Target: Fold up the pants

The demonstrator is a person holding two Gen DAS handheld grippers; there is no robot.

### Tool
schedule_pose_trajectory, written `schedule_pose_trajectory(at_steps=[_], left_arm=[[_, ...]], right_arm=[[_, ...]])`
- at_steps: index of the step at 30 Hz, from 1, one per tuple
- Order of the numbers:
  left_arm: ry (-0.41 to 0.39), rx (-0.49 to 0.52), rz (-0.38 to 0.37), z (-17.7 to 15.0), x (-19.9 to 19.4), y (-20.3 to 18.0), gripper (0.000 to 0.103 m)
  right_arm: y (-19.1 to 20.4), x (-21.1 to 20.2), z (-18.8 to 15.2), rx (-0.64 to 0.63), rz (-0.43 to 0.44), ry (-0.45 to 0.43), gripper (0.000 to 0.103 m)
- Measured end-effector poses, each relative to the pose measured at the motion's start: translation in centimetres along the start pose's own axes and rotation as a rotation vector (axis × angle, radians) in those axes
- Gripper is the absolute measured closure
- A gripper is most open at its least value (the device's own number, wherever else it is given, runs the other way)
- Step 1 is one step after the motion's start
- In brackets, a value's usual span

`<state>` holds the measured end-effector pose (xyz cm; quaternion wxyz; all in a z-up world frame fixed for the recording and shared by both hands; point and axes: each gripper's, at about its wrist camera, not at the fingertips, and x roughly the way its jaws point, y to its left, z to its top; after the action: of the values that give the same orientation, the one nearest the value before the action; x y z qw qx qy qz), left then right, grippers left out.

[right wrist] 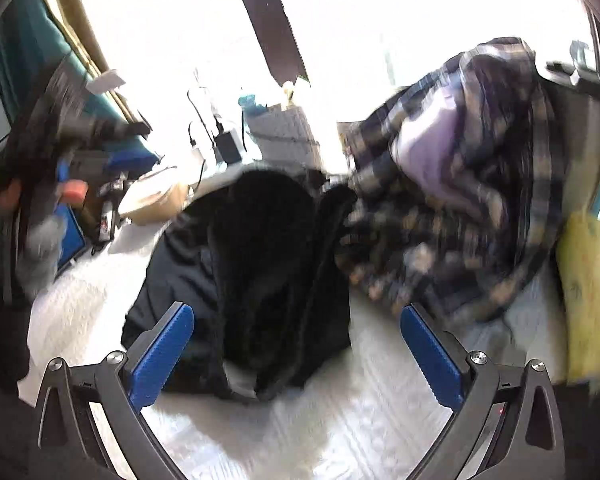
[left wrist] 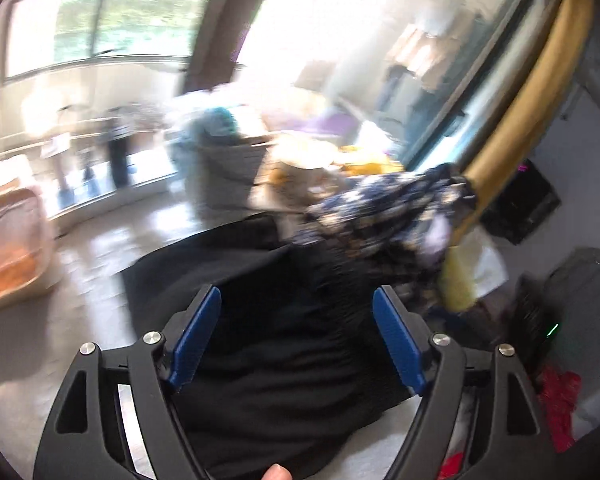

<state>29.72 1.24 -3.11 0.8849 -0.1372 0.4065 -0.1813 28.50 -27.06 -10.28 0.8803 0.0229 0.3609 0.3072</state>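
Observation:
Black pants (right wrist: 256,276) lie bunched on a white textured surface (right wrist: 340,420). They also show in the left wrist view (left wrist: 276,340), filling the space under and between the jaws. My left gripper (left wrist: 296,304) is open, just above the black cloth, holding nothing. My right gripper (right wrist: 296,320) is open, its blue pads (right wrist: 160,356) either side of the near end of the pants, holding nothing. Both views are blurred.
A dark plaid garment (right wrist: 460,184) is heaped right of the pants, touching them; it also shows in the left wrist view (left wrist: 384,216). A yellow item (right wrist: 588,288) lies at the right. Clutter, cables and a charger (right wrist: 228,148) sit at the back left.

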Motion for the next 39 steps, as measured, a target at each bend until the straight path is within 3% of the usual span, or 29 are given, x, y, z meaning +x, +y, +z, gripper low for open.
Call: schedule_pose_trajectory(at_steps=[4,8,11,13,14,18,23,25,27,28,31,34,39], left_arm=[[0.022,-0.098,0.058,-2.5,0.4,4.6,0.025],[0.035,-0.173,0.097,-4.4,0.7,8.3,0.025],[0.033,-0.185,0.099,-5.0,0.5,9.4,0.024],[0.028,-0.182,0.103,-5.3,0.2,9.7,0.024],[0.023,-0.18,0.106,-5.4,0.0,10.0,0.024],[0.011,-0.173,0.08,-5.3,0.0,10.3,0.024],[0.009,-0.156,0.045,-5.0,0.8,9.8,0.024],[0.014,-0.149,0.044,-5.0,0.9,9.7,0.024],[0.019,-0.147,0.04,-5.3,1.0,9.8,0.024],[0.022,-0.149,0.038,-5.4,1.1,9.9,0.024],[0.026,-0.157,0.036,-5.8,1.1,10.2,0.024],[0.02,-0.162,0.035,-6.2,0.7,10.5,0.024],[-0.012,-0.168,0.051,-6.1,-1.0,11.0,0.024]], right_arm=[[1.0,3.1,3.5,-0.031,0.025,0.03,0.0],[-0.7,7.3,6.6,0.036,0.035,0.118,0.0],[-1.8,10.1,7.7,0.127,0.026,0.205,0.0],[-1.9,10.2,8.3,0.185,0.027,0.215,0.0],[-1.4,9.7,8.5,0.186,0.038,0.19,0.0],[0.8,7.6,9.4,0.076,-0.049,0.142,0.0],[0.1,11.4,9.1,0.061,-0.101,0.236,0.003],[-0.9,12.5,8.7,0.094,-0.076,0.253,0.03],[-1.7,13.2,8.6,0.111,-0.032,0.252,0.042],[-1.9,13.6,8.5,0.116,-0.021,0.255,0.055],[-2.2,14.0,8.5,0.108,0.013,0.27,0.072],[-0.8,13.0,9.4,0.058,0.051,0.231,0.083],[3.5,10.9,12.1,-0.081,0.151,0.163,0.084]])
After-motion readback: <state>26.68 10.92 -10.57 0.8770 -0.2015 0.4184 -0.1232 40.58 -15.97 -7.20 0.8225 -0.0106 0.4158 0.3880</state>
